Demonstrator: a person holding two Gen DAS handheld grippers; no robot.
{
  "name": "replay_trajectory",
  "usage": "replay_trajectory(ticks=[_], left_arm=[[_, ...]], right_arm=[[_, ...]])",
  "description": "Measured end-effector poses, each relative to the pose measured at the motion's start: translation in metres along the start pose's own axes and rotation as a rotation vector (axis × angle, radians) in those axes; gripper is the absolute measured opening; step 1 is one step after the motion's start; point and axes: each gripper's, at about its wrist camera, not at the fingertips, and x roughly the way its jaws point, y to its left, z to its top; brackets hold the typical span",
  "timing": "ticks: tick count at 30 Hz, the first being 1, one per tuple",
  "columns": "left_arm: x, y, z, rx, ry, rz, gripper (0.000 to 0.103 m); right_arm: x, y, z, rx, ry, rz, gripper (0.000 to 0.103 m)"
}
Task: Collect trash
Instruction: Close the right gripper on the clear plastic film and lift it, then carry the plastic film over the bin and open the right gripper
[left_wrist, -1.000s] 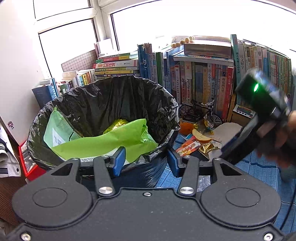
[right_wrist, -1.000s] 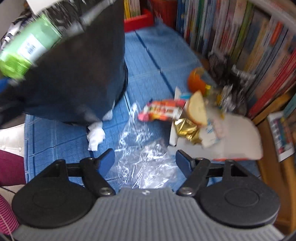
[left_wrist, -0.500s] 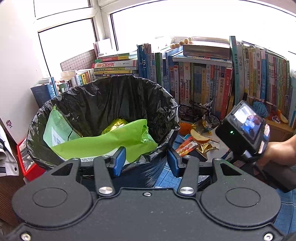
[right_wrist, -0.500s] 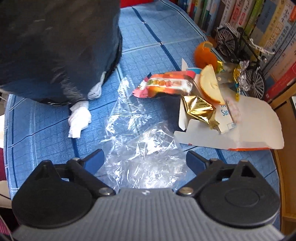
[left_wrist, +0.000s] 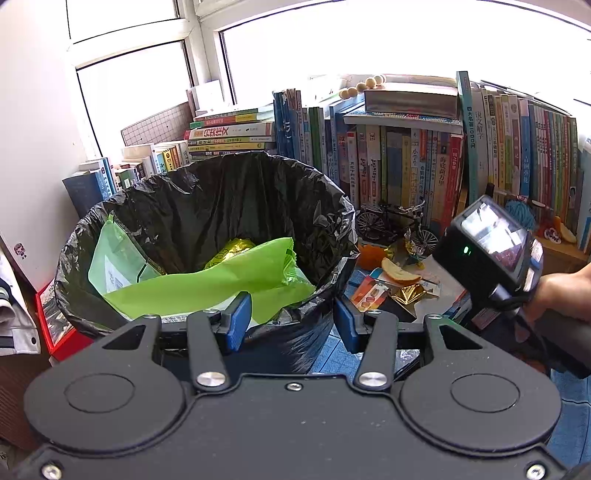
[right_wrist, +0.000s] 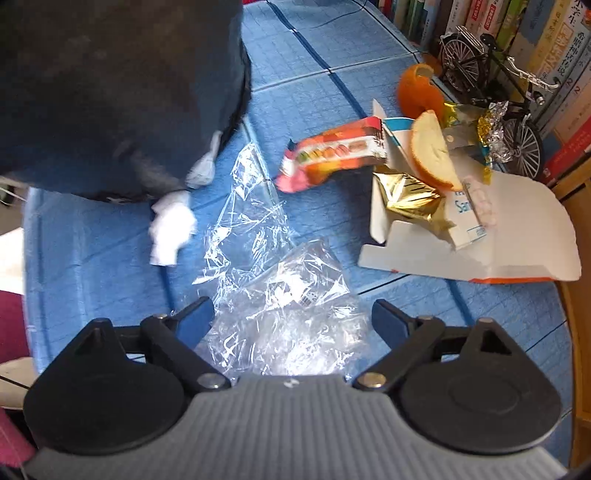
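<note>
Two fingers of the right gripper (right_wrist: 291, 317) have just dropped over the clear plastic wrap (right_wrist: 280, 314), closing slightly yet still wide apart, nothing pinched; pickup looks imminent. Left gripper (left_wrist: 291, 317) fingers, half apart and empty, hover before the bin (left_wrist: 332, 210) holding green packaging (left_wrist: 207, 284).

rows of books (left_wrist: 406, 162), model bicycle (right_wrist: 491, 88), blue mat (right_wrist: 317, 62)

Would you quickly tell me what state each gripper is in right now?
Left gripper: part open, nothing between its jaws, at the bin rim.
Right gripper: open wide over the clear plastic wrap, jaws just closing slightly, not yet gripping.
</note>
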Motion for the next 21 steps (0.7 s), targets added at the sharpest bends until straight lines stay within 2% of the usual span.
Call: replay_trajectory(ticks=[11,21], left_arm=[[-0.001,0.000,0.000,0.003,-0.003,0.006,0.047],[-0.002,0.000,0.000,0.003,-0.003,0.009,0.047]], right_arm=[[-0.044,0.014,0.010,-0.021,-0.087,0.028,0.092],[-0.089,0.008,0.027,-0.046,-0.203,-0.054,0.092]])
